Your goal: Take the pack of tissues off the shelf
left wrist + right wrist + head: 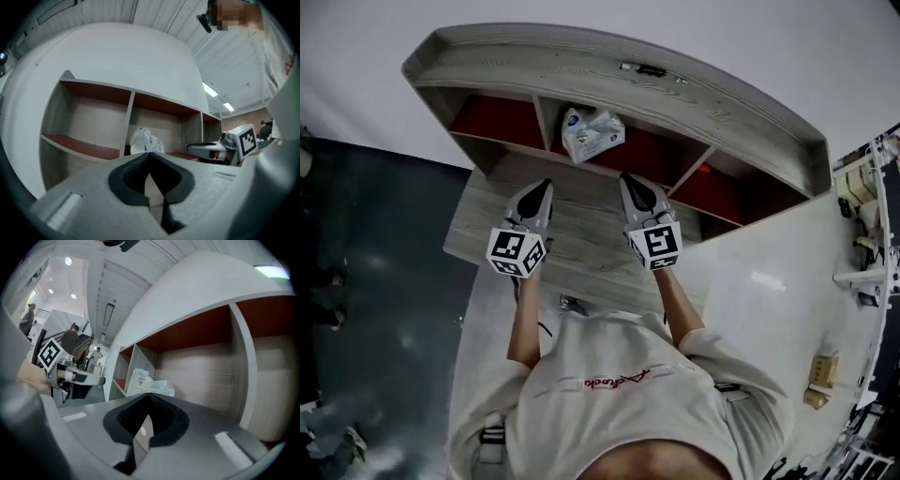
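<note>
The pack of tissues [592, 134], white with blue print, lies in the middle compartment of the wooden shelf [609, 70], near its front edge. My left gripper [546, 187] and right gripper [628, 180] hover side by side over the desk, both pointing at the shelf and a short way in front of the pack. Each has its jaws shut with nothing between them. In the left gripper view the pack [146, 140] shows just above the closed tips [149, 153]. The right gripper view shows the pack [151, 383] just beyond its closed tips [150, 395].
The shelf stands on a grey wood-grain desk [581, 248]; its left and right red-backed compartments hold nothing. A small dark object [649, 69] lies on the shelf top. A white table [769, 300] with small items [821, 377] is to the right.
</note>
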Available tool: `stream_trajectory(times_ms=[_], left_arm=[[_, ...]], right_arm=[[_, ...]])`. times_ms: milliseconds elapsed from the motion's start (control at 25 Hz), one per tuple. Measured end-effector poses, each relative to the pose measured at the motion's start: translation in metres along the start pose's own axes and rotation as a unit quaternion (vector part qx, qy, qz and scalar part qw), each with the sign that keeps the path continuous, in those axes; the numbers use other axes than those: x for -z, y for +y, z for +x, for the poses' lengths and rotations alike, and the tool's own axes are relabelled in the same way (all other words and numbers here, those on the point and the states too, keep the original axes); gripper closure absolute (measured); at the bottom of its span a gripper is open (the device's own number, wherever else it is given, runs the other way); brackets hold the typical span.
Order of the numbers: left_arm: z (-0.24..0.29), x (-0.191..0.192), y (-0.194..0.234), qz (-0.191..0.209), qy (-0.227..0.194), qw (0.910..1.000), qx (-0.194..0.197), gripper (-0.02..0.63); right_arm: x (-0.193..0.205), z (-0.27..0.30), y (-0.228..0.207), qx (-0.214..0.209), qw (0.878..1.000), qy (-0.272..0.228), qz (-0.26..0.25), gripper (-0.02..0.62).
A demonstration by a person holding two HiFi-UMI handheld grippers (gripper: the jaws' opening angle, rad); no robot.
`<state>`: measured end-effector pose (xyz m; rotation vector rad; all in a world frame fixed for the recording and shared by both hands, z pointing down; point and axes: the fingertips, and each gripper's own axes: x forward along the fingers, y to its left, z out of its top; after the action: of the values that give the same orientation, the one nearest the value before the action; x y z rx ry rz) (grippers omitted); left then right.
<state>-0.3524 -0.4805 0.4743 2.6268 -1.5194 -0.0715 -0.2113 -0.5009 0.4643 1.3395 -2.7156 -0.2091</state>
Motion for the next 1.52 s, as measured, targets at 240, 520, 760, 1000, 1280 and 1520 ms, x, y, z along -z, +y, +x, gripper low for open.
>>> stream_trajectory(times_ms=[240, 520, 760, 1000, 1280, 1520], left_arm=[[0.042, -0.002, -0.009, 0.019, 0.011, 0.9989, 0.042, 0.606], [0.064, -0.008, -0.011, 0.024, 0.012, 0.9984, 0.051, 0.565], [0.08, -0.001, -0.01, 0.02, 0.042, 0.9976, 0.051, 0.367], [0.103, -0.003, -0.004, 0.029, 0.047, 0.9977, 0.038, 0.339], [0.11, -0.002, 0.009, 0.041, 0.049, 0.9979, 0.013, 0.492], [0.106, -0.009, 0.014, 0.05, 0.018, 0.9986, -0.002, 0.591]], right_arm=[[0.01, -0.016, -0.01, 0.04, 0.999, 0.016, 0.002, 0.592], [0.023, -0.039, -0.012, 0.063, 0.998, 0.029, 0.008, 0.592], [0.029, -0.045, -0.006, 0.062, 0.997, 0.03, 0.018, 0.592], [0.032, -0.053, -0.003, 0.066, 0.997, 0.035, 0.019, 0.592], [0.033, -0.059, -0.012, 0.075, 0.996, 0.04, 0.015, 0.592], [0.033, -0.056, -0.014, 0.071, 0.997, 0.041, 0.012, 0.592]])
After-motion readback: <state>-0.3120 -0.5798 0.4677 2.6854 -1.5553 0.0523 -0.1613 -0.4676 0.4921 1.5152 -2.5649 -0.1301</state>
